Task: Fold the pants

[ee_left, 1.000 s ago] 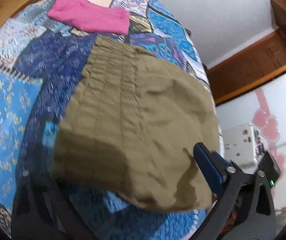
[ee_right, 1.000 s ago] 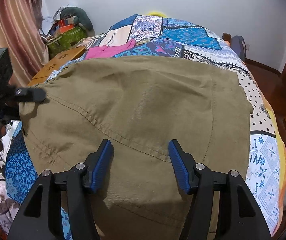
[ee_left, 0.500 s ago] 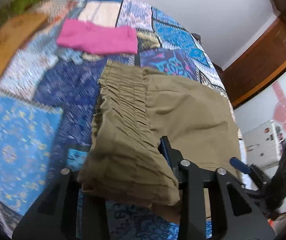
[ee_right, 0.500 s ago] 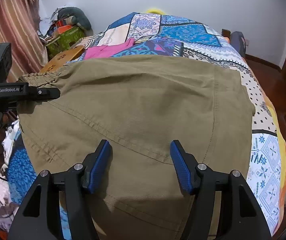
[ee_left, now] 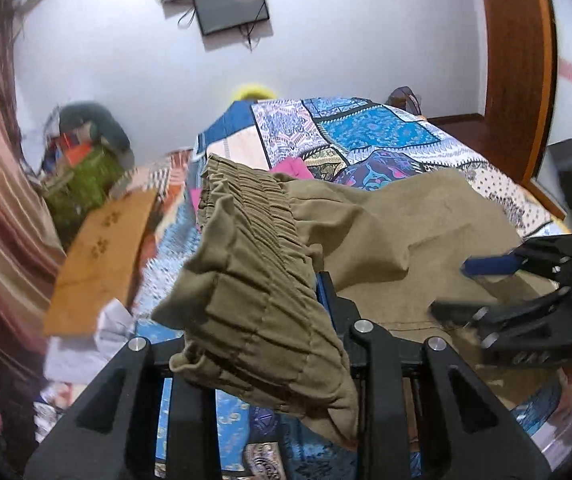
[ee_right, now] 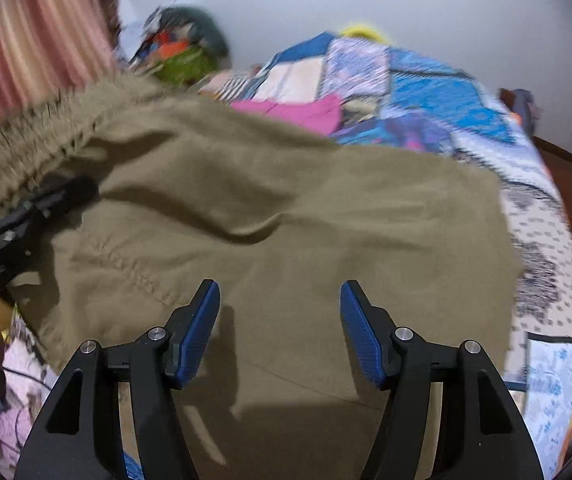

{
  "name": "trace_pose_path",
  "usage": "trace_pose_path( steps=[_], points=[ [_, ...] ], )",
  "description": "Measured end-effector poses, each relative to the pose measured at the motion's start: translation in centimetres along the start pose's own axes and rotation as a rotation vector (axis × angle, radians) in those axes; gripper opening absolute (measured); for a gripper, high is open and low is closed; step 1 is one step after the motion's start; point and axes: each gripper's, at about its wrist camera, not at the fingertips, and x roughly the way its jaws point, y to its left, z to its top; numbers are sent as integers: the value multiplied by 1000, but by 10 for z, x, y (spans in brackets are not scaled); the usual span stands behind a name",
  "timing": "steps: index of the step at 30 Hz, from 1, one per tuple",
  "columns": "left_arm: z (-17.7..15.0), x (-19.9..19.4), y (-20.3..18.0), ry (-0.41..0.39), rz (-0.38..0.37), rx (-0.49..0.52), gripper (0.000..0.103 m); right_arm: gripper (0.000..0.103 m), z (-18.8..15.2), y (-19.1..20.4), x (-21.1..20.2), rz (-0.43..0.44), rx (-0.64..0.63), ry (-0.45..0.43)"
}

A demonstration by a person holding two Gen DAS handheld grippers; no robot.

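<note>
Left gripper [ee_left: 286, 312]: fingers pinching the pants [ee_left: 386, 232] waistband.
Right gripper [ee_right: 279, 320]: fingers spread, hovering over the pants on the bed [ee_right: 426, 92].

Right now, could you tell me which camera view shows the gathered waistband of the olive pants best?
The left wrist view: the waistband fills the foreground, its ribbed gathers sharp, draped over the left gripper. In the right wrist view the waistband is only a blurred ridge at upper left, beyond the open right gripper.
</note>
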Motion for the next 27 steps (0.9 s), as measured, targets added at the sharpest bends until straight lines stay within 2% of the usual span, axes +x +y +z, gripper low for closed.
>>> trace_pose_path(
  steps=[3, 8, 14, 19, 22, 27],
  points=[
    [2, -4, -8, -17, 15, 30, 29, 59, -6, 8, 16, 25, -10, 49],
    [16, -10, -19, -53, -9, 28, 28, 59, -7, -3, 5, 42, 37, 38],
    [32, -19, -38, -84, -40, 56, 28, 59, -31, -27, -42, -8, 100, -52],
    [39, -27, -55, -102, -93, 74, 27, 59, -67, -50, -60, -97, 135, -35],
    [44, -28, -66, -105, -121, 75, 27, 59, -81, -58, -54, -68, 183, -5],
    [50, -29, -91, -90, -166, 113, 25, 66, -86, -53, -49, -65, 215, -66]
  ],
)
